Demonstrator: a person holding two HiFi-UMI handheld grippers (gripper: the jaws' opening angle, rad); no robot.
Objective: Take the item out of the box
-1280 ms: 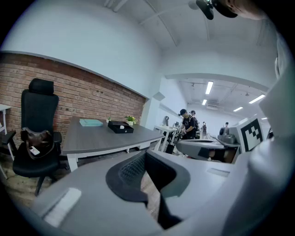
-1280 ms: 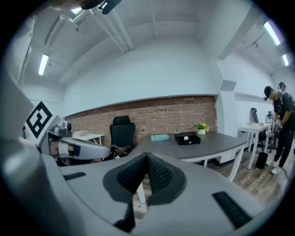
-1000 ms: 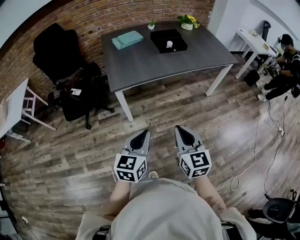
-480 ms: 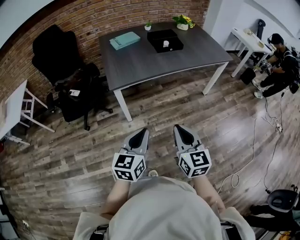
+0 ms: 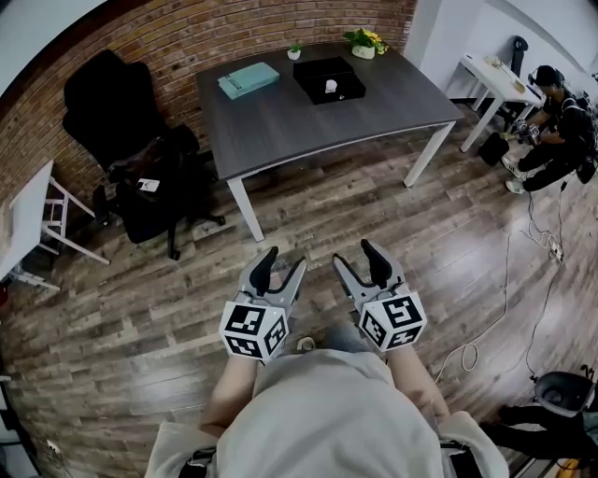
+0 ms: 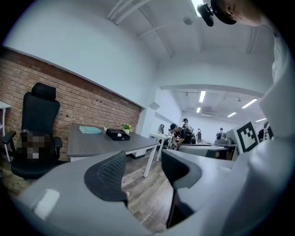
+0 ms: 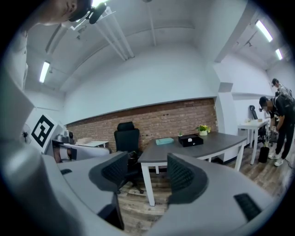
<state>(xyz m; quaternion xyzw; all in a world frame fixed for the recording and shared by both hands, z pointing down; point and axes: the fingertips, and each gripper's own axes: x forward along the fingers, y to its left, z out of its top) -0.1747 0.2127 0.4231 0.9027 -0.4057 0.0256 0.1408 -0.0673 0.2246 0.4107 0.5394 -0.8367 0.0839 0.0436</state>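
Since prev frame both went from shut to opening: left gripper [image 5: 276, 271] & right gripper [image 5: 363, 264], nothing between jaws. Black box [image 5: 344, 73] on desk [image 5: 308, 126], upper centre; small white item [image 5: 330, 87] inside prob light, rigid, so pinch its sides

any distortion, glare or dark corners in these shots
Head view: fisheye bows the table edge and brick wall; glossy sheen on the floor. Left gripper view: black vignette corners, ceiling lights glaring. Right gripper view: same vignette, strip light blown out.
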